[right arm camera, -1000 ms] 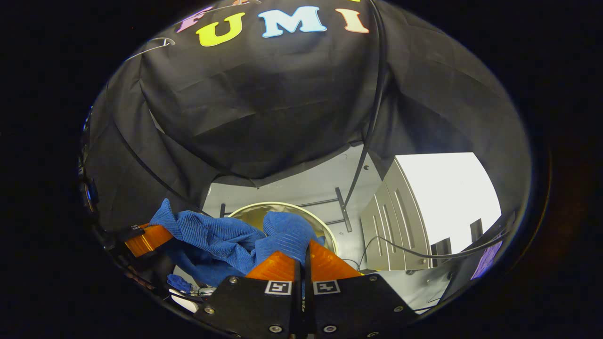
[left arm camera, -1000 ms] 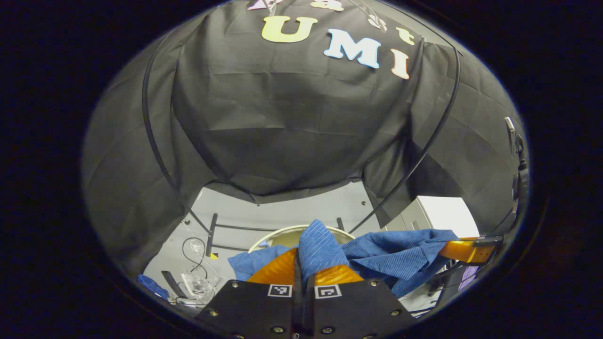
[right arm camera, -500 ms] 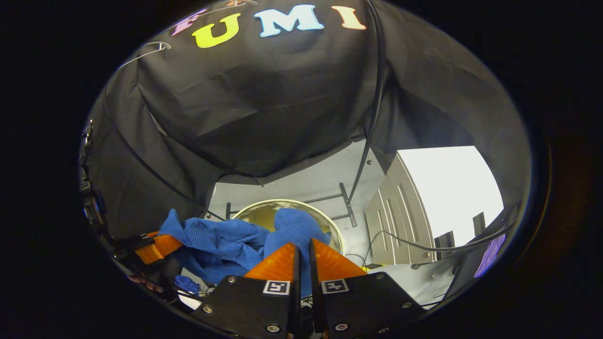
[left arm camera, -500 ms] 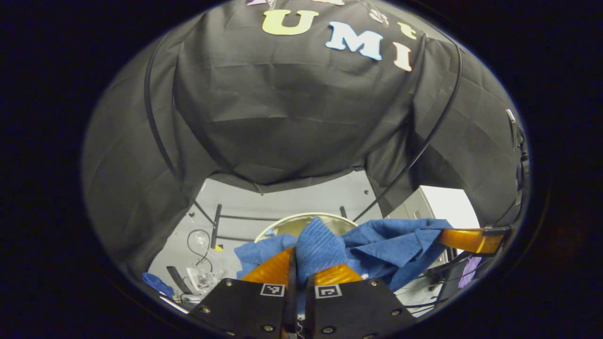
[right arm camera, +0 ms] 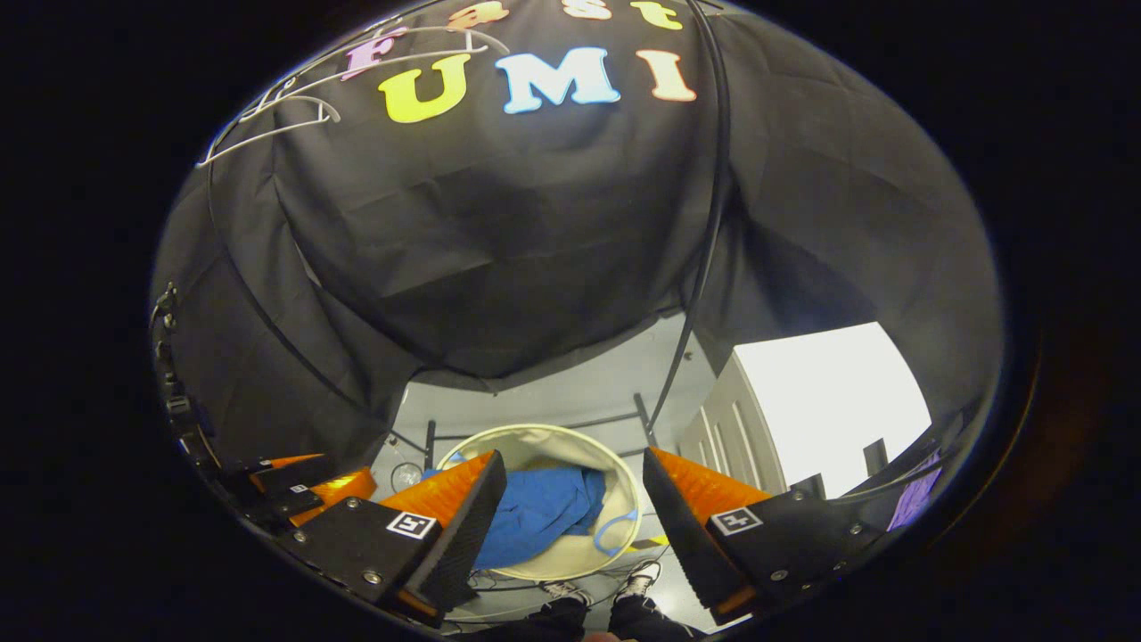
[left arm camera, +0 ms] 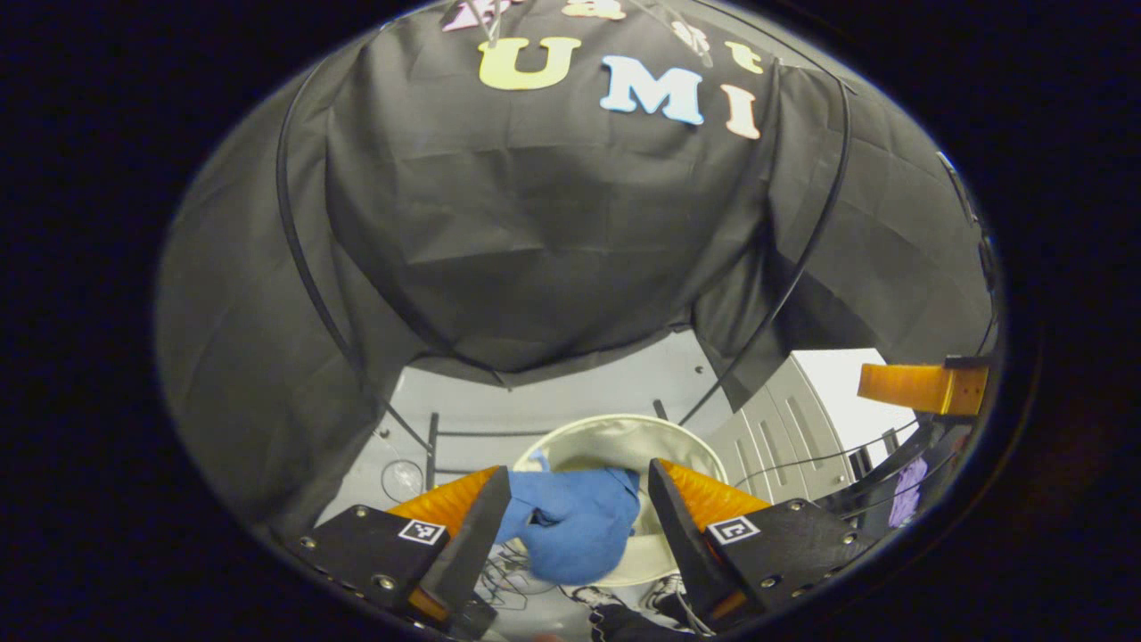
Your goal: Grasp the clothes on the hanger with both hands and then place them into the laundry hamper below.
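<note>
In the right gripper view, the right gripper stands at the bottom with its fingers wide apart. Between them, lower centre, the blue clothes lie inside the round laundry hamper. A white hanger hangs at upper left.

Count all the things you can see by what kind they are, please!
Blue clothes: 1
Laundry hamper: 1
White hangers: 2
Grippers, left and right: 2
White cabinet: 1
Total: 7

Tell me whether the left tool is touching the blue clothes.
Apart. In the left gripper view the left tool is wide open, and the blue clothes lie below in the laundry hamper.
</note>
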`<state>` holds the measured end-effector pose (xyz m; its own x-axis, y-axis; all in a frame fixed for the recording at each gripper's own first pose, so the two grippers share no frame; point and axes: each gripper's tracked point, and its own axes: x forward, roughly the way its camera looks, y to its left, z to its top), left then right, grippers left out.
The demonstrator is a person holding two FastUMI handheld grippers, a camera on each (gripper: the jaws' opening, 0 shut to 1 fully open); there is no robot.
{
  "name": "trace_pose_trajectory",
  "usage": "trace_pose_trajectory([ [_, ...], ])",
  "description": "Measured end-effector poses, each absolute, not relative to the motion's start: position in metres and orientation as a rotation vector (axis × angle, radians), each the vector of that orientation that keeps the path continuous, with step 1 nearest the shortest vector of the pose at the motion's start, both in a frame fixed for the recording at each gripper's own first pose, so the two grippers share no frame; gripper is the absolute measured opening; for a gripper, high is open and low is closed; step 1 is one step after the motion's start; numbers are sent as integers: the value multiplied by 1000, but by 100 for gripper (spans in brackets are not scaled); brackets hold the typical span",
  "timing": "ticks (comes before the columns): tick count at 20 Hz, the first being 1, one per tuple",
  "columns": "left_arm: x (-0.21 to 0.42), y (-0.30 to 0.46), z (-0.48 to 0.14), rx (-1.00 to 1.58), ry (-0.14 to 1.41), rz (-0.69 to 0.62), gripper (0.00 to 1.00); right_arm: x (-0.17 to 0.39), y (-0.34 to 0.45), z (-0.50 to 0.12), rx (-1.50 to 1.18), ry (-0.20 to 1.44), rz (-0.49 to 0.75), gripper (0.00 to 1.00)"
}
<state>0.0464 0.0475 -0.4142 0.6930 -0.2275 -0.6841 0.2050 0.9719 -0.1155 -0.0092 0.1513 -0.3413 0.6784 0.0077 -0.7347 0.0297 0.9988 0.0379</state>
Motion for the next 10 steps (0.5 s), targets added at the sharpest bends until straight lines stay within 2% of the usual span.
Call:
trace_pose_trajectory([
  [9, 72, 57, -251, -48, 470, -271, 90, 11, 98, -234, 52, 578, -145, 95],
  [10, 79, 56, -231, -59, 428, -259, 96, 15, 93, -219, 43, 535, -153, 95],
])
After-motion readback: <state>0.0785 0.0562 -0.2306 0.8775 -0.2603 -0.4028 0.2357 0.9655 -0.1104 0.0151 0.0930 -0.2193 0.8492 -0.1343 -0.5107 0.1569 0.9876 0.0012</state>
